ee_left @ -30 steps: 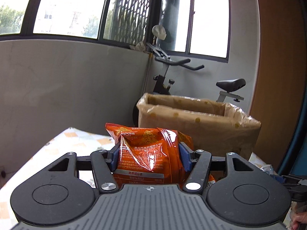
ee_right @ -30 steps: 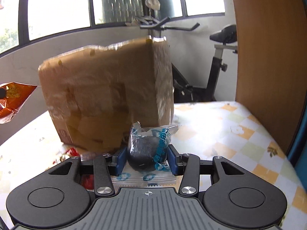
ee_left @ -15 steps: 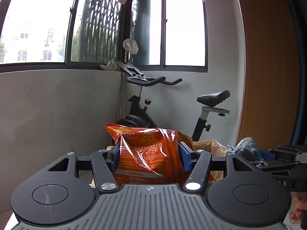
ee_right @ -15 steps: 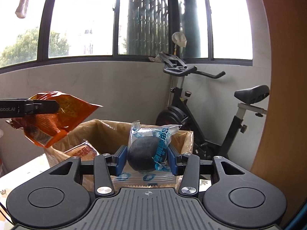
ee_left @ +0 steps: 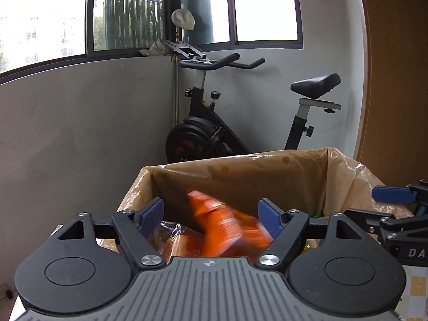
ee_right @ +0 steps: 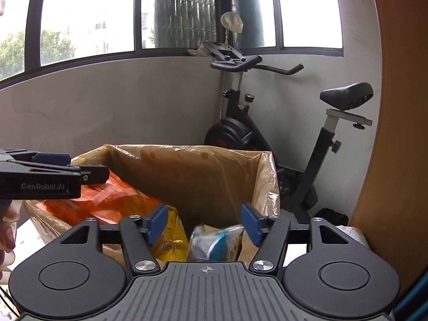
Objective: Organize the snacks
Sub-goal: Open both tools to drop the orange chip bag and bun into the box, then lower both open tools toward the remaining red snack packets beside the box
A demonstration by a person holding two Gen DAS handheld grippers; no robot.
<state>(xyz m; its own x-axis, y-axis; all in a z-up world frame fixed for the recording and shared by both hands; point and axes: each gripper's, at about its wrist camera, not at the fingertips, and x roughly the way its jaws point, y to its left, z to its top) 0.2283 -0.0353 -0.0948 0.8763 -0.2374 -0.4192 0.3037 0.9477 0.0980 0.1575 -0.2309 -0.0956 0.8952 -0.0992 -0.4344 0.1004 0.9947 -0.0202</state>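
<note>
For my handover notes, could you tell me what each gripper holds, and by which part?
Nothing: both sets of jaws are opening, and the orange snack bag drops clear of the left gripper.

My left gripper (ee_left: 211,215) is black plastic with a ribbed grey deck, two round housings, silver screws and blue finger pads (ee_left: 150,213). My right gripper (ee_right: 203,223) is built the same way. At the left edge of its view, the other gripper's side reads "GenRobot.AI" in pale letters.
</note>
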